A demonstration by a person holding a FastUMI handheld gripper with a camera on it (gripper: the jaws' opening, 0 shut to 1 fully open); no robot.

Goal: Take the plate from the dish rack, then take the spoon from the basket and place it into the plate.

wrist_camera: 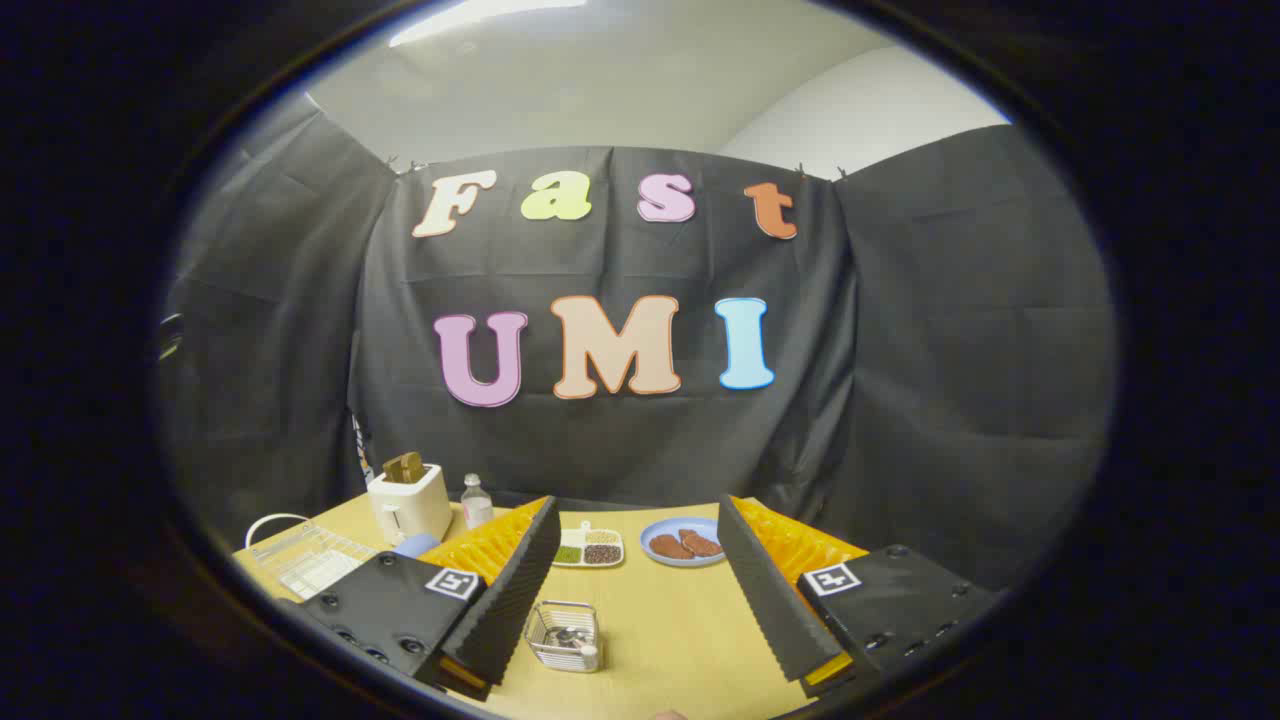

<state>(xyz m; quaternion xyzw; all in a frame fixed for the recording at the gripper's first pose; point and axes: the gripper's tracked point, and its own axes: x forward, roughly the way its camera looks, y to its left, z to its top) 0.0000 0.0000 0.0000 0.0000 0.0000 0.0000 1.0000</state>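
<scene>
My gripper (640, 530) is open, held high above the yellow table (670, 630), with nothing between its two fingers. A small wire basket (565, 635) stands on the table between the fingers, close to the left finger (510, 590); metal cutlery lies inside it, and I cannot make out the spoon on its own. The white wire dish rack (310, 555) sits at the table's left end, beyond the left finger. A bit of light blue rim (415, 545) peeks out behind the left finger beside the rack; I cannot tell whether it is the plate.
A white toaster (408, 503) with bread in its slot and a small bottle (477, 500) stand at the back left. A white divided dish of beans (590, 548) and a blue plate holding brown patties (683, 543) lie toward the back, just beyond the fingertips.
</scene>
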